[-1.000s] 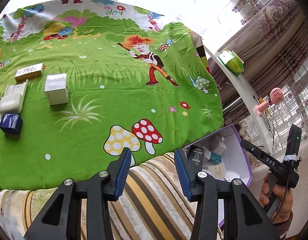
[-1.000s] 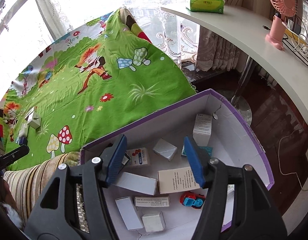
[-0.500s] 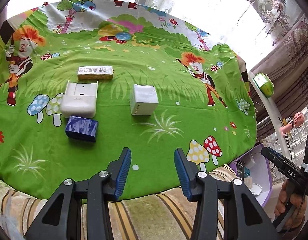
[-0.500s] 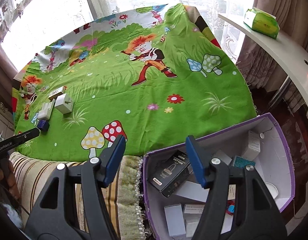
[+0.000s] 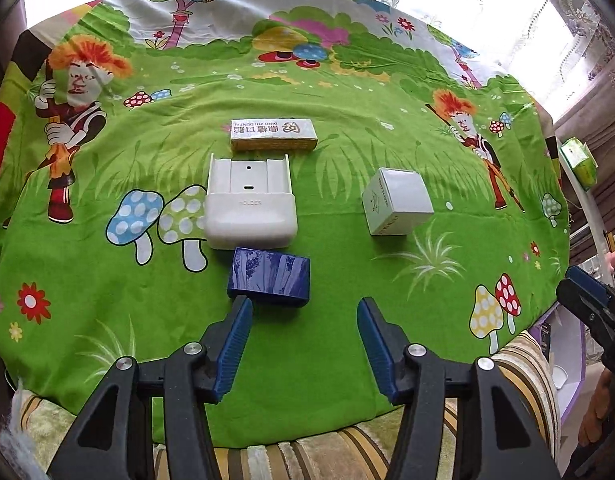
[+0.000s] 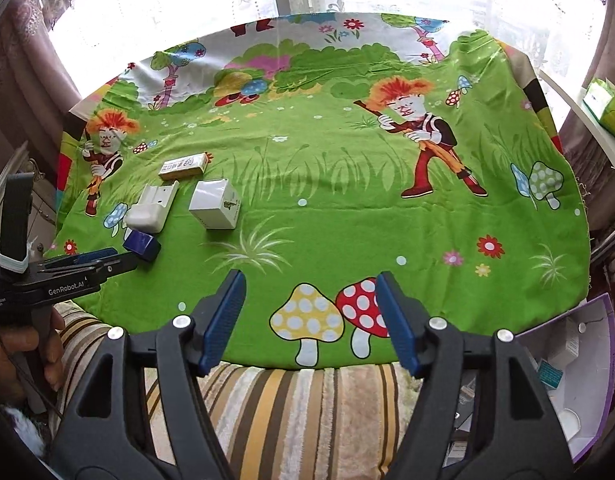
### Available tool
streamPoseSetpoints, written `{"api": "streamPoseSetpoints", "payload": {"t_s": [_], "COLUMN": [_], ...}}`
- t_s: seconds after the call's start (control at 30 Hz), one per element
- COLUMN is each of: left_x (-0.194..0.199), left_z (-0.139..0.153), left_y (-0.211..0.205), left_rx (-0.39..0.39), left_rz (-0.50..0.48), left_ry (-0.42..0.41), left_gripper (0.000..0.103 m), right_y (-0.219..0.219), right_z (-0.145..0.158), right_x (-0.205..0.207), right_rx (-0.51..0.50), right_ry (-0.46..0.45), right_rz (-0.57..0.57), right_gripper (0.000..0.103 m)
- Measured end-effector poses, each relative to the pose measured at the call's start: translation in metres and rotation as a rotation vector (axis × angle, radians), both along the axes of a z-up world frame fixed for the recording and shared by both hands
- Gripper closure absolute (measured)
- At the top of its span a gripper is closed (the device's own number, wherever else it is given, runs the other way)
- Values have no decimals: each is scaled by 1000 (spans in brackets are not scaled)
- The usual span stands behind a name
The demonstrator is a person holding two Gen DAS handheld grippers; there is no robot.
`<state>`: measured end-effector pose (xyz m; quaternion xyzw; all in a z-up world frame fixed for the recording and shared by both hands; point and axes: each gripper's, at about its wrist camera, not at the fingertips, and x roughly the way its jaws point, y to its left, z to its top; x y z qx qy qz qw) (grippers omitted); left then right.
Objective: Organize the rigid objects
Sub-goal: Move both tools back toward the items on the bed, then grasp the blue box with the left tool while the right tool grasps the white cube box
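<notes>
**Both tongs held apart above the cartoon cloth, four items laid out**

The left gripper [image 5: 303,312] is seen with its blue pads spread wide and nothing between them; its left fingertip [image 5: 240,312] is placed just beside the near corner of the dark blue box [image 5: 269,276]. The right gripper [image 6: 309,292] is likewise held apart and empty, over the near edge of the green cartoon cloth [image 6: 347,208], above the printed mushrooms.

Just behind the dark blue box, touching or nearly touching it, a white holder [image 5: 249,210] is laid flat with its open end turned away. Beyond that, a long yellowish carton [image 5: 273,134] with printed lettering is set crosswise. A white cube box [image 5: 397,202] is placed apart to the right of the holder.

Under the cloth's near edge a striped cover [image 6: 299,408] is shown. At the far right, below the cloth's level, a purple-rimmed box [image 6: 605,364] holding small packages is partly seen. A green tissue pack [image 6: 607,110] is placed on a white shelf [image 6: 583,120].
</notes>
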<state>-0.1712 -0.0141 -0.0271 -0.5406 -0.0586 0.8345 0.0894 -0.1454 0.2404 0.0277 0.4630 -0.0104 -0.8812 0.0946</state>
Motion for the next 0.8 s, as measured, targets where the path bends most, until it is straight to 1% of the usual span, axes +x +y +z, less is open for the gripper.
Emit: {"api": "streamPoseSetpoints", "payload": {"t_s": [0.07,0.23,0.5,0.57,0.63,0.7,0.8], "left_x": [-6,-17,-27,-28,-24,-22,-22], "left_z": [-5,-14,-25,-25,-22,-18,-13], "left_y": [-2,-6,-10,-12,-13,-12,-9], "left_rx": [-19,-22,-3,12,27,11,-55], "left_rz": [4,14,6,-1,-26,-55,-131], "left_ry": [-16,-35,-53,-53,-34,-15,15], "left_gripper": [45,45,44,38,28,25,25], "right_y": [-13,-42,-81,-87,-91,-95,-102], "right_z": [-4,-14,-35,-39,-43,-47,-54], "right_x": [-6,-21,-45,-51,-57,-63,-71], "right_rx": [2,15,46,56,64,73,81], "right_ry": [-9,-27,-62,-68,-73,-77,-83], "right_rz": [19,61,112,111,111,108,114], "right_gripper": [32,31,30,30,30,30,30]}}
